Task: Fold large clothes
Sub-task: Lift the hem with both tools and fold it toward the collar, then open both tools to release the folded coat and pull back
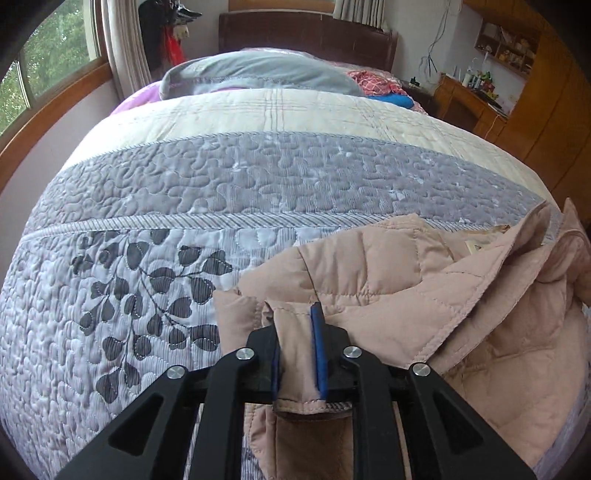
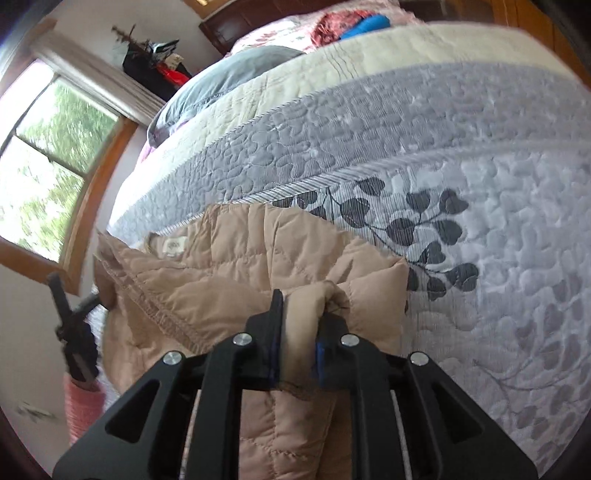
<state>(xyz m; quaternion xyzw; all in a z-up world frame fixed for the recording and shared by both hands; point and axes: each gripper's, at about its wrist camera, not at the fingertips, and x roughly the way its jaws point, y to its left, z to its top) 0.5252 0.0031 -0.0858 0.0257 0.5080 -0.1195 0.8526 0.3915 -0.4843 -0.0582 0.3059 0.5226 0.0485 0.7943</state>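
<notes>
A: What is the left wrist view showing?

B: The left tongs (image 1: 298,354) are pinching a flat, stitched flap of the pink quilted jacket (image 1: 388,280), with blue pads pressing on both sides of it. The puffy, soft jacket is lying crumpled at the near right of the bed (image 1: 258,110), its lining and a small pale label (image 1: 474,246) facing up.

A: And under it?

B: A quilted bedspread (image 1: 147,229) is covering the bed, with pebble-like stitching, a grey band and dark leaf shapes. A grey pillow (image 1: 258,72) is lying by the dark wooden headboard (image 1: 295,33).

A: The right wrist view?

B: The right tongs (image 2: 297,332) are clamping a thick rolled fold of the same jacket (image 2: 240,266); the fabric is filling the gap between the black fingers (image 2: 275,321). Here the jacket is draping over the bed's near edge, on the left of the picture, its channels stitched in squares. The bedspread (image 2: 480,258) is spreading to the right. The left tongs (image 2: 77,347) are showing blurred at the far left, beside a wooden-framed window (image 2: 55,166).
</notes>
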